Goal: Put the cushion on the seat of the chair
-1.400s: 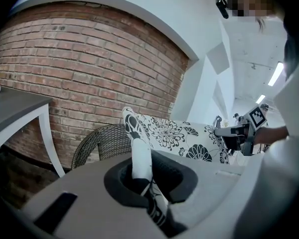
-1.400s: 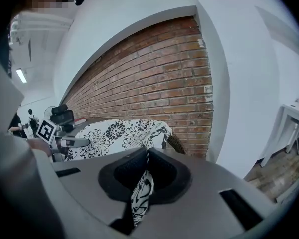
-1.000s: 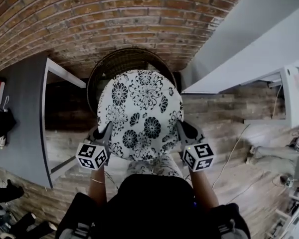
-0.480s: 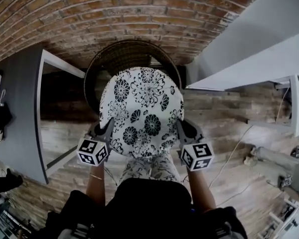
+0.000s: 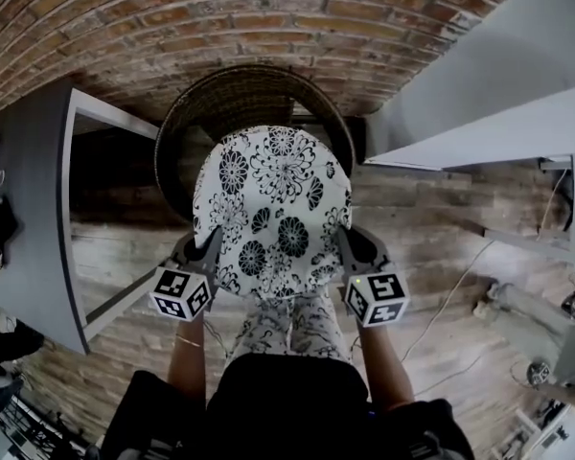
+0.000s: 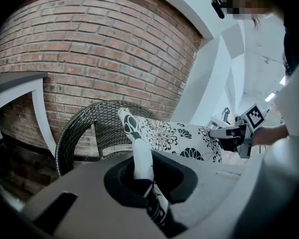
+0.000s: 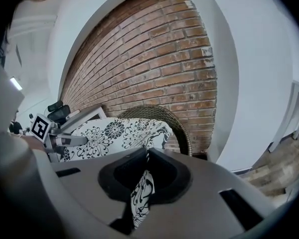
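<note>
A round white cushion (image 5: pixel 273 209) with black flowers hangs in the air between my two grippers, above and in front of a dark wicker chair (image 5: pixel 240 99). My left gripper (image 5: pixel 203 257) is shut on the cushion's left rim, and its edge (image 6: pixel 139 151) runs down between the jaws. On the opposite rim my right gripper (image 5: pixel 347 249) is shut, with a fold of the cushion (image 7: pixel 142 193) pinched in its jaws. The chair's curved back (image 6: pixel 77 133) (image 7: pixel 164 116) shows behind the cushion. The cushion hides most of the seat.
A brick wall (image 5: pixel 220 17) stands right behind the chair. A grey table (image 5: pixel 24 199) with a white frame is at the chair's left. A white wall or counter (image 5: pixel 489 113) runs along the right. Cables (image 5: pixel 460 286) lie on the wooden floor at right.
The cushion and both grippers have moved forward toward the chair; the chair back now shows larger and closer in both gripper views. Both grips are unchanged.
</note>
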A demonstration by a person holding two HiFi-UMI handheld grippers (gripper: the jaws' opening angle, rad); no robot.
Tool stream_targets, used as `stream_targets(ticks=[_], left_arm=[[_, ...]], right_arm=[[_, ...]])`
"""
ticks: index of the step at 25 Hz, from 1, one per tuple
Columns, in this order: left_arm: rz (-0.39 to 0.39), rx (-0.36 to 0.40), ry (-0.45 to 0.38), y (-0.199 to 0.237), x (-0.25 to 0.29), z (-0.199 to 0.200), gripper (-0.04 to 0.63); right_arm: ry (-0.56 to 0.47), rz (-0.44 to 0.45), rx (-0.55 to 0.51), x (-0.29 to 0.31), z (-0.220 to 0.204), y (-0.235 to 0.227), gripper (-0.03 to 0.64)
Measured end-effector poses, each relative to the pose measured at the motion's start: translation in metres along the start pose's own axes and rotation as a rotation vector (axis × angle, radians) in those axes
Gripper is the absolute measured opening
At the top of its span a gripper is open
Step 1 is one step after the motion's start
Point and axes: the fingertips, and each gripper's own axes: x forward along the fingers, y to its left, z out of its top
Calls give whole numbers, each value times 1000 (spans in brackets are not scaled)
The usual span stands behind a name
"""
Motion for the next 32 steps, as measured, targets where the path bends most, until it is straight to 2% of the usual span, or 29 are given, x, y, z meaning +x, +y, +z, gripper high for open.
stream_targets(ticks=[19,32], left_arm=[[63,-49,47,23,37,-44,11],[93,-77,63,42,61,-61,11]], right_arm=[[61,23,-1,61,-47,-17,17],[94,23,-3,96,-60,-28,16]])
